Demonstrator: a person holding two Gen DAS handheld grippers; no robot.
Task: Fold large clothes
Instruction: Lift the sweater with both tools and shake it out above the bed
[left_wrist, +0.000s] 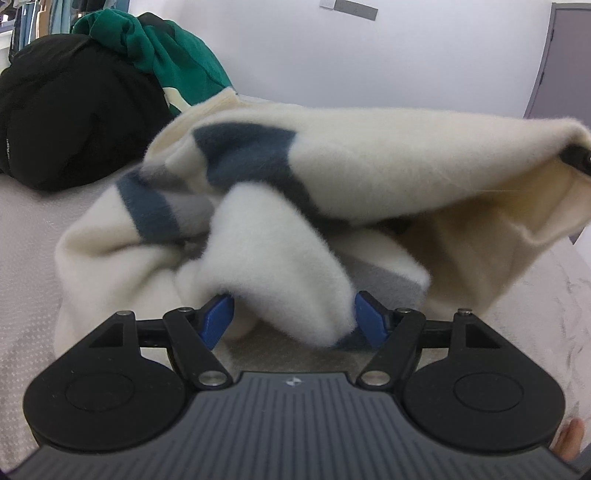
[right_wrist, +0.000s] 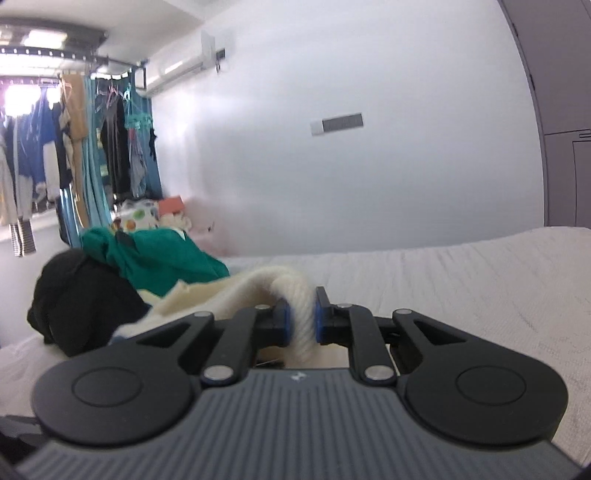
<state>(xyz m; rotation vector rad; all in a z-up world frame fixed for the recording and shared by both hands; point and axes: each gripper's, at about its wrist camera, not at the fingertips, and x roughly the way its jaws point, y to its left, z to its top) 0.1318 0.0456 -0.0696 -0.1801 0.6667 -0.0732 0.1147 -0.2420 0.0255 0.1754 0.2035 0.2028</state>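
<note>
A fluffy cream sweater (left_wrist: 369, 155) with dark blue stripes lies bunched on the pale bed cover (left_wrist: 29, 240). My left gripper (left_wrist: 293, 317) stands open low over it. A thick fold of the sweater lies between its blue pads (left_wrist: 369, 321) and hides the fingertips. In the right wrist view my right gripper (right_wrist: 302, 317) is shut on a rolled edge of the sweater (right_wrist: 291, 291) and holds it up off the bed. That gripper (left_wrist: 578, 158) also shows at the left wrist view's right edge, lifting the sweater's side so its lining hangs open.
A black garment (left_wrist: 74, 122) and a green one (left_wrist: 177, 59) are heaped at the back left of the bed. A white wall runs behind, with a grey wardrobe (left_wrist: 565, 55) at the right. Clothes hang on a rail (right_wrist: 55, 155) far left. A fingertip (left_wrist: 570, 439) shows bottom right.
</note>
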